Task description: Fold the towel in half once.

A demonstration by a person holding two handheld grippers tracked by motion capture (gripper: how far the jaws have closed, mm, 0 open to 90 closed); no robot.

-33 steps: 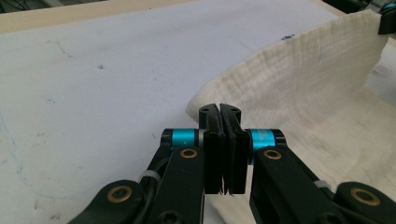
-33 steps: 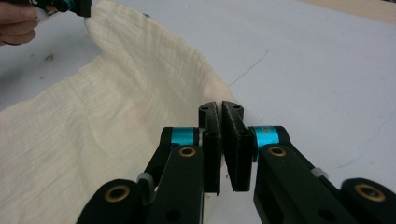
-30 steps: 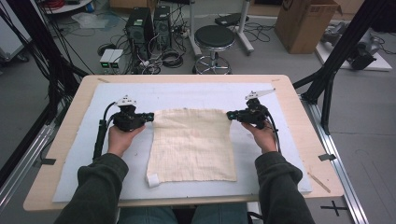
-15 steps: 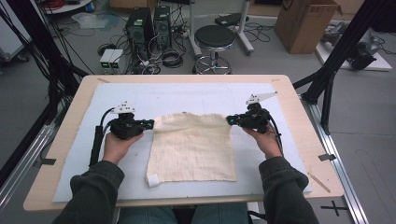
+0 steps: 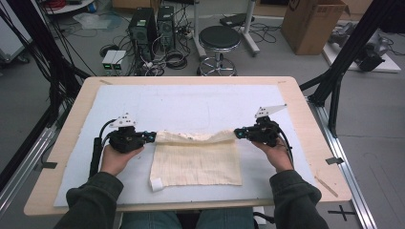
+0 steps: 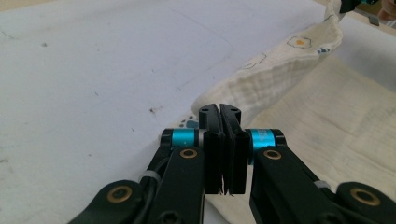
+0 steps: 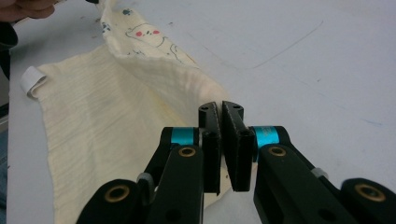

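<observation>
A cream muslin cloth (image 5: pixel 196 164) lies on the white mat, and its far edge is lifted into a sagging fold between the two grippers. My left gripper (image 5: pixel 154 137) is shut on the cloth's far left corner, and my right gripper (image 5: pixel 236 133) is shut on the far right corner. In the left gripper view the jaws (image 6: pixel 219 109) pinch the cloth (image 6: pixel 327 121), whose printed underside shows along the raised edge. The right gripper view has the jaws (image 7: pixel 220 108) clamped on the cloth (image 7: pixel 107 121), with small printed figures on the turned-up side. A white tag (image 5: pixel 156 183) sits at the near left corner.
The white mat (image 5: pixel 200 105) covers most of the wooden table (image 5: pixel 305 124). Beyond the far edge, on the floor, stand a black stool (image 5: pixel 218 40), computer towers (image 5: pixel 153 24) and a cardboard box (image 5: pixel 313 24). Black frame legs rise at both sides.
Both hands have drawn toward the person with the cloth's far corners. The far edge has lifted off the mat and now hangs over the cloth's middle.
</observation>
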